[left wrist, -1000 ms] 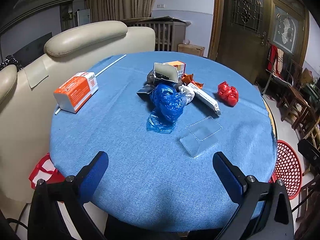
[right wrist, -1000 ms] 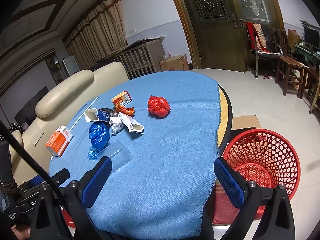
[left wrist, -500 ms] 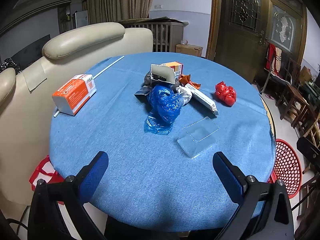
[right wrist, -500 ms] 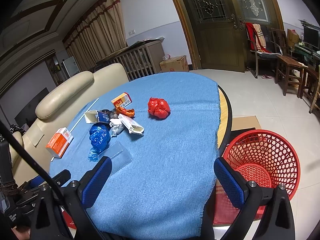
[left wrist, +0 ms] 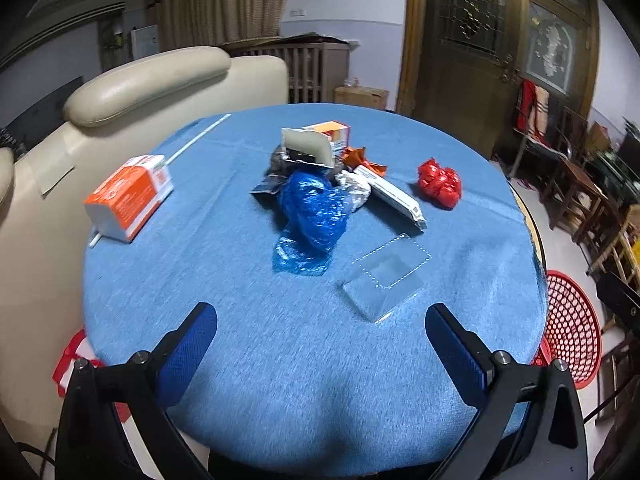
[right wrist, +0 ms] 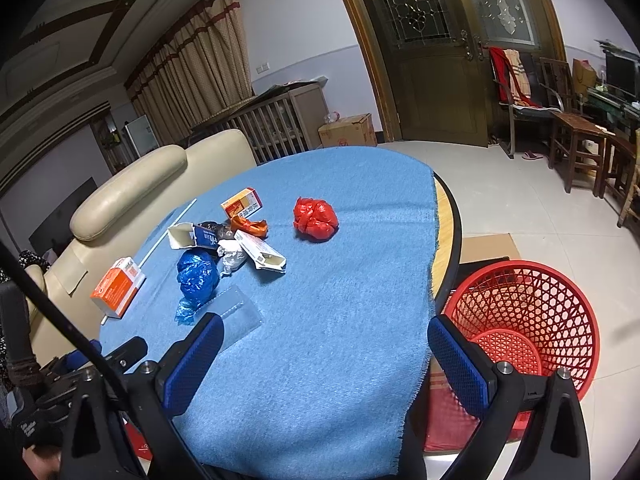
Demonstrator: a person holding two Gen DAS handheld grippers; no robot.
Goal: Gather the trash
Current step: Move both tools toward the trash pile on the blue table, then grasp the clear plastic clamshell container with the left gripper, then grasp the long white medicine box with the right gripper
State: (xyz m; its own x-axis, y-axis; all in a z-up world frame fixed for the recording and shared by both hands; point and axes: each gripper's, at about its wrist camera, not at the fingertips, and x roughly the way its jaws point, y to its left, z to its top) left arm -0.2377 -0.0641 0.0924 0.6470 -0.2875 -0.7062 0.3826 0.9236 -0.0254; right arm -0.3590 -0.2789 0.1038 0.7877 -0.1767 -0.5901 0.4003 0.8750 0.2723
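Note:
A pile of trash lies mid-table: a crumpled blue plastic bag [left wrist: 312, 216], a white carton [left wrist: 394, 196], an open grey box [left wrist: 308, 148] and orange wrappers. A red crumpled bag [left wrist: 440, 182] lies apart to the right; it also shows in the right wrist view [right wrist: 316, 220]. A clear plastic sheet [left wrist: 386, 276] lies nearest. My left gripper [left wrist: 320, 340] is open and empty over the table's near edge. My right gripper [right wrist: 326, 356] is open and empty, near the table's right edge. A red mesh basket [right wrist: 524, 316] stands on the floor right of the table.
An orange and white tissue box [left wrist: 130, 196] and a white stick [left wrist: 200, 136] lie at the table's left. A cream sofa [left wrist: 140, 80] is behind the round blue-clothed table [left wrist: 240, 320]. Wooden chairs [right wrist: 576, 128] and doors stand at right.
The left wrist view has shifted slightly, so the trash pile sits a little lower and nearer. The right wrist view is almost the same. Nothing was grasped.

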